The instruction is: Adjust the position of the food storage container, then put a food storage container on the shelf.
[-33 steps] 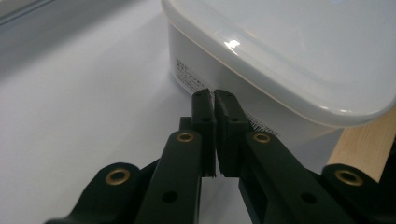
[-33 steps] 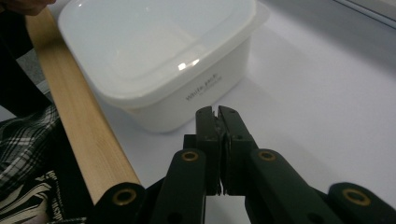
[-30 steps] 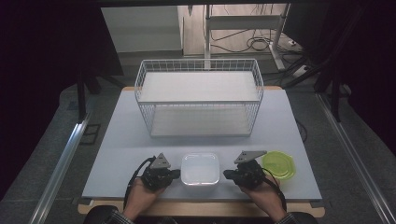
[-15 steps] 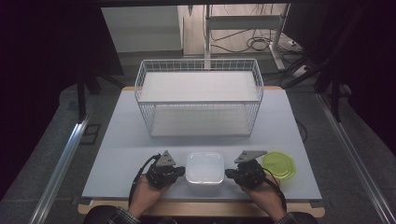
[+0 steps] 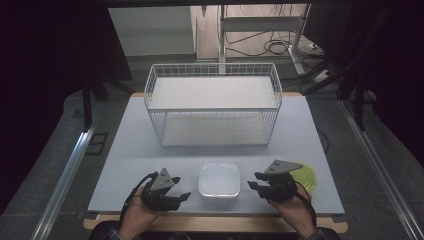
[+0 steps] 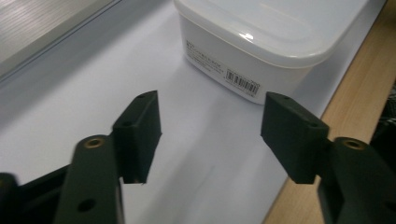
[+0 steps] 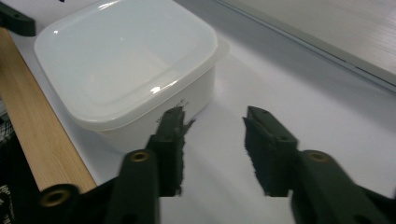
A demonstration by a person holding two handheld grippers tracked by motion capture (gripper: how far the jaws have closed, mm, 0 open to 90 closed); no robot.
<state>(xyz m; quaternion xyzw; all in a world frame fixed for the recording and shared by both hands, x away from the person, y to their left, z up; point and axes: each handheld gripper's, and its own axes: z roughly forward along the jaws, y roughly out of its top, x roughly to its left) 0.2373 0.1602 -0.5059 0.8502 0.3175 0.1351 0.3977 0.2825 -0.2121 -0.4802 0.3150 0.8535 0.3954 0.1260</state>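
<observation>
On the pale grey table [image 5: 150,150], low in the middle of the frame, sits the white square plastic box with its lid [image 5: 219,179], and my left gripper [image 5: 181,197] and right gripper [image 5: 254,181] have just been opening, nothing between their jaws, one each side, I think ready to lift it.
</observation>
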